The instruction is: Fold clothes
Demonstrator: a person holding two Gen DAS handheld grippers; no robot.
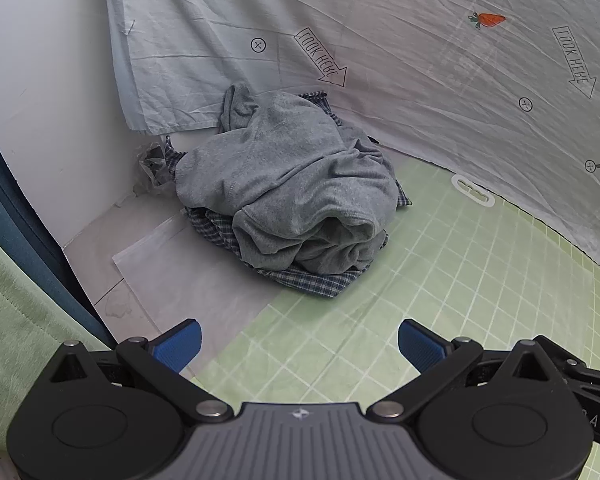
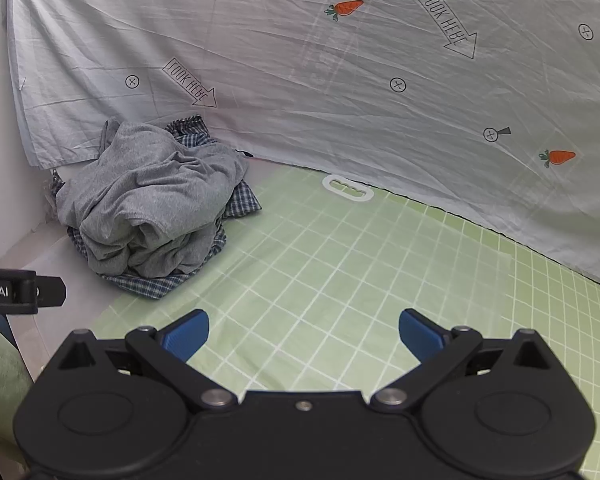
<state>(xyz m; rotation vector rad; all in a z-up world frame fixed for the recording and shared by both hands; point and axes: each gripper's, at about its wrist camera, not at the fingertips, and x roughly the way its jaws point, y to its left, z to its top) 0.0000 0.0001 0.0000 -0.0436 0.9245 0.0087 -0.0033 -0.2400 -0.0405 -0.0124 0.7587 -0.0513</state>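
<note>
At the far left of the green grid mat (image 2: 340, 264), a crumpled grey garment (image 1: 292, 184) lies on a plaid garment (image 1: 312, 280). The left gripper (image 1: 300, 344) and right gripper (image 2: 304, 332) hover spread wide and empty; best pinch one grey edge and lift it clear.

Each black tool (image 1: 300, 346) (image 2: 304, 334) has ribbed blue fingertips (image 1: 180, 344) and silver screws.

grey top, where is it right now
The grey top lies crumpled on a checked shirt at the mat's far left corner, against the hanging sheet.
</note>
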